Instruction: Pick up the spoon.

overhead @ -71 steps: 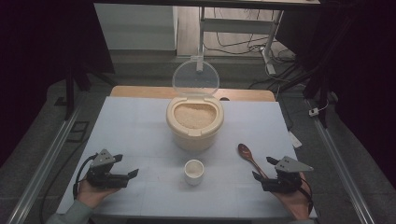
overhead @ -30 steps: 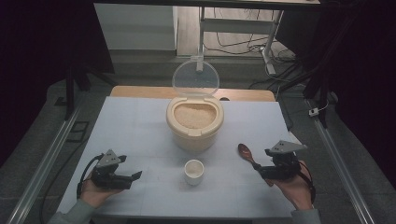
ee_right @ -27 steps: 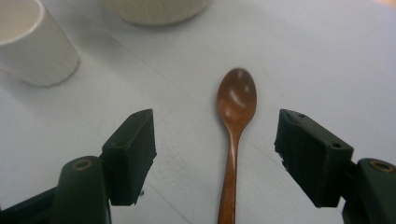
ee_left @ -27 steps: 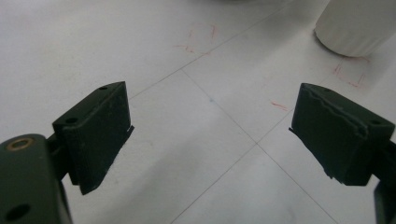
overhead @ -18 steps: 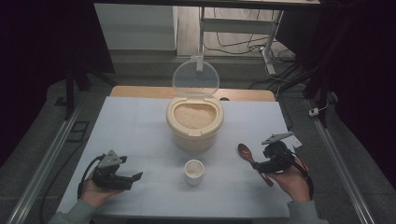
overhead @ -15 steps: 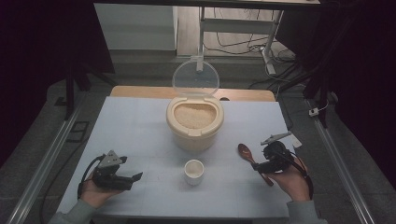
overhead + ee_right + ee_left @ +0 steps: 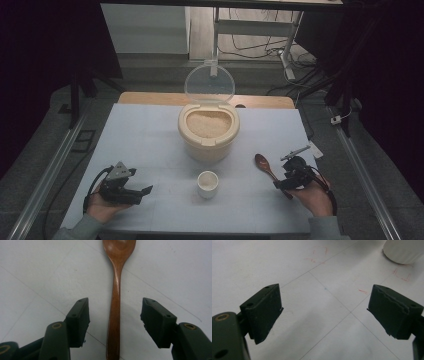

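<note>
On the white table [image 7: 150, 135], one cup, one rice container, one wooden spoon and two grippers are being counted, taken from left to right.

At the near left, the left gripper [image 7: 142, 192] is being held low over the table by the person's left hand [image 7: 102, 205], with its jaws being pointed to the right, toward the cup. In the left gripper view, the left gripper [image 7: 324, 307] is being kept wide open, with only bare table surface seen between the jaws and nothing being gripped; the base of the cup [image 7: 404, 250] is being shown at the top right corner, well apart from the jaws.

Near the middle front, the single small white cup [image 7: 207, 183] is being left standing upright. Just behind it, the one beige rice container [image 7: 208, 132] is being shown full of grain, its clear round lid [image 7: 210, 82] being held up on its hinge.

At the right, the one wooden spoon [image 7: 265, 166] is being left lying flat on the table, bowl end away from the person. The right gripper [image 7: 280, 185] is being held down at its handle by the right hand [image 7: 312, 197]. In the right gripper view, the right gripper [image 7: 113, 317] is being kept open around the spoon [image 7: 116, 300]: the handle is being straddled, one jaw on each side, with a gap at both sides and no touching yet.
</note>
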Demonstrator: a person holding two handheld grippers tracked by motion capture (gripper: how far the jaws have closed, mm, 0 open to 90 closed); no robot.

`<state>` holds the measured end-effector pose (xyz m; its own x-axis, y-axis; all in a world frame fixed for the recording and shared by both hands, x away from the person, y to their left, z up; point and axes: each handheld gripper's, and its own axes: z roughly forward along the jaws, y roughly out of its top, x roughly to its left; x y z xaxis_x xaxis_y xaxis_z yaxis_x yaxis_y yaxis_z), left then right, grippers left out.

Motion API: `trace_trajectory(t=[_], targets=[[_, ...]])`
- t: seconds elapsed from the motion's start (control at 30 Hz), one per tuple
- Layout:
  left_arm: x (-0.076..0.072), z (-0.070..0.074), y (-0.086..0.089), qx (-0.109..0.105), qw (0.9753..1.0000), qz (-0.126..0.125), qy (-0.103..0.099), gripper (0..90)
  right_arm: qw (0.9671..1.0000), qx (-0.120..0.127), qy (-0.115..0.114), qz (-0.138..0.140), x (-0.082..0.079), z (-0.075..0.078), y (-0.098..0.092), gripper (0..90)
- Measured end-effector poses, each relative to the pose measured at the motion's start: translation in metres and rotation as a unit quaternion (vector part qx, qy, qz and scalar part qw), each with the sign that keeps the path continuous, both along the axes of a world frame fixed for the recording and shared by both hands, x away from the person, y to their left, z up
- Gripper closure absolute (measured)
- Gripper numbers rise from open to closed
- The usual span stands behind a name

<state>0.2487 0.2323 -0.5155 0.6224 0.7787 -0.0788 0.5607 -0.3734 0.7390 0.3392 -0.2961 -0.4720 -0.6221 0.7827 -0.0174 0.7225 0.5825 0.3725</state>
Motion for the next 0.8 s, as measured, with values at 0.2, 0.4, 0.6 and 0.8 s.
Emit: trace_trajectory(t=[0.2,0.4,0.6,0.8], targets=[[0.000,-0.001,0.000,0.001,1.0000,-0.001,0.002,11.5,0.9999,-0.012,0.012,0.002,0.002,-0.008,0.001,49.1],[0.000,-0.001,0.000,0.005,1.0000,-0.001,0.003,11.4,0.9996,-0.022,0.015,0.010,0.004,-0.015,0.006,57.7],[0.000,-0.002,0.000,0.005,1.0000,-0.001,0.003,11.4,0.9994,-0.028,0.017,0.013,0.006,-0.018,0.009,67.1],[0.000,-0.002,0.000,0.008,1.0000,-0.003,0.004,11.4,0.9989,-0.035,0.027,0.013,0.011,-0.018,0.013,76.5]])
